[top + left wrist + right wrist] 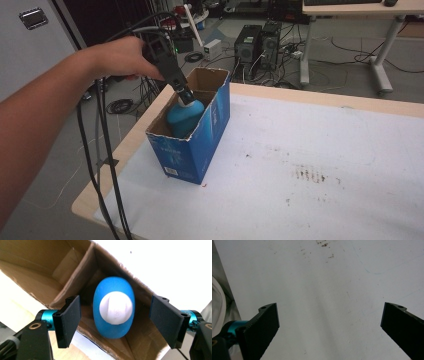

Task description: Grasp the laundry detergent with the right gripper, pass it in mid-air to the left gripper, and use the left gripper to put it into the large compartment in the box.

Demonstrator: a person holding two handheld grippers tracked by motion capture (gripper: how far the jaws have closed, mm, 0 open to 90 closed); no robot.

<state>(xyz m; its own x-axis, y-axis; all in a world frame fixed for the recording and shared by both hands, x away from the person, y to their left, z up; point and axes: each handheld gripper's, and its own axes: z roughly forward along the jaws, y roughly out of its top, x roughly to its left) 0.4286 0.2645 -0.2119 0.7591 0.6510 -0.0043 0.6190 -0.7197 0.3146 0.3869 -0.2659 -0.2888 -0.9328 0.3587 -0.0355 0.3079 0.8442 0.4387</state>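
Hovering: left tongs (pixel 115 321) wide open over bottle (pixel 114 307); right tongs (pixel 329 330) spread above stained white tabletop (pixel 324 277).

Computer towers (pixel 260 44) beyond table; tangled floor cables (pixel 120 106)

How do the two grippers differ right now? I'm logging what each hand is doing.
The left gripper hangs over the open blue box, jaws either side of the blue bottle; the right gripper faces bare white table. The left has something between its jaws; the right has nothing. Both are open.
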